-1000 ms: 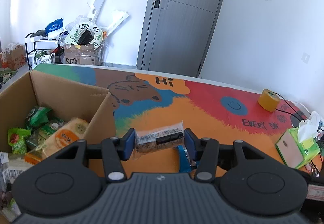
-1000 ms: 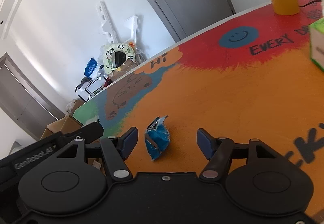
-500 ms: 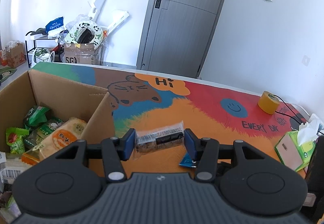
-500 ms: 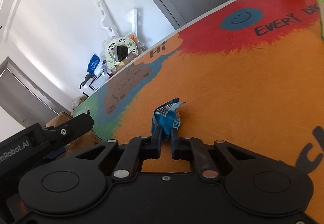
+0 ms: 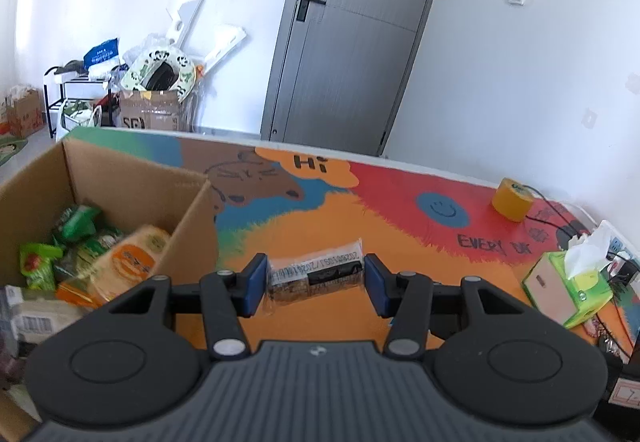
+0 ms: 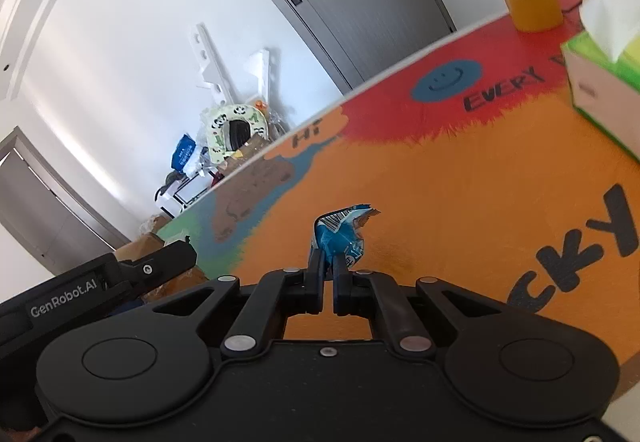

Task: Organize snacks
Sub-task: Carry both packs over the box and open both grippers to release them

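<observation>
My left gripper (image 5: 315, 288) is shut on a clear-wrapped dark snack bar (image 5: 316, 273) with a printed date, held crosswise above the orange table, just right of the cardboard box (image 5: 136, 172). The box holds several snack packets, green ones (image 5: 76, 222) and an orange-labelled pack (image 5: 134, 262). My right gripper (image 6: 328, 282) is shut on a small blue snack packet (image 6: 340, 238), lifted above the table. The left gripper's body (image 6: 100, 282) shows at the left of the right wrist view.
A green tissue box (image 5: 572, 286) sits at the table's right, also in the right wrist view (image 6: 604, 82). A yellow tape roll (image 5: 513, 199) and black cables lie at the far right. Clutter and a grey door stand behind the table.
My right gripper closed on the blue packet and lifted it off the table. My left gripper keeps the snack bar and has risen slightly.
</observation>
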The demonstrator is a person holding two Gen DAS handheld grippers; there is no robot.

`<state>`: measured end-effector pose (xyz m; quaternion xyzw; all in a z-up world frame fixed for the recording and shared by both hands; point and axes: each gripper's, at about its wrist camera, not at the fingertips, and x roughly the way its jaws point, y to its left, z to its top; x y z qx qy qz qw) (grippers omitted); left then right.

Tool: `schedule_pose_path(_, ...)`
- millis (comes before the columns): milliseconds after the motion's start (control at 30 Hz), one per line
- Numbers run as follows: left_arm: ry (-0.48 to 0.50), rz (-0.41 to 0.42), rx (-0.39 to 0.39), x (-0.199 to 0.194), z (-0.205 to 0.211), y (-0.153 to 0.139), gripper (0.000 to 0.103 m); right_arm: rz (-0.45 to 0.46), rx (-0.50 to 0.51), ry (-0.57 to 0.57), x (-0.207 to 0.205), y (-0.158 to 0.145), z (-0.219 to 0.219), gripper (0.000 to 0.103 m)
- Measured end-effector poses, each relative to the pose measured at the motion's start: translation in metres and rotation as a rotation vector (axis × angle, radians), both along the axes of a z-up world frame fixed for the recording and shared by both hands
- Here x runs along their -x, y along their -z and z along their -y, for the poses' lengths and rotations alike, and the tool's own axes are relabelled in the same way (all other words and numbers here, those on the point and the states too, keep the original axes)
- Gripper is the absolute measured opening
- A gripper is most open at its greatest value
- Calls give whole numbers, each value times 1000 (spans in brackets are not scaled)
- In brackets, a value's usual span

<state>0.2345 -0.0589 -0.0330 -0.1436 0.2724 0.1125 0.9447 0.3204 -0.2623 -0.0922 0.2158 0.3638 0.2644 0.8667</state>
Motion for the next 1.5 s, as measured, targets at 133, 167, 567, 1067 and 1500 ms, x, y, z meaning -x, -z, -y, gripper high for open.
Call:
schedule_pose_path(133,-11,23,-3,10,-4,-10,51,35,-7,-5,9,-14,-1,5)
schedule_pose_path(167,-15,27,-3,12,-6,-13,51,44,-9,-7,12,-18,-1,5)
schedule_pose_path(567,-76,76,-16,51,-38,-43,51,139,-35,-65,34,-56,-24,5)
schedule_pose_path(1067,-170,84,9,88,-102,-52,51,199,-31,-167,54,-78,-83,5)
schedule_pose_path(1500,-147,21,149,97,-148,-35,76,215,12,-239,68,-87,-133,5)
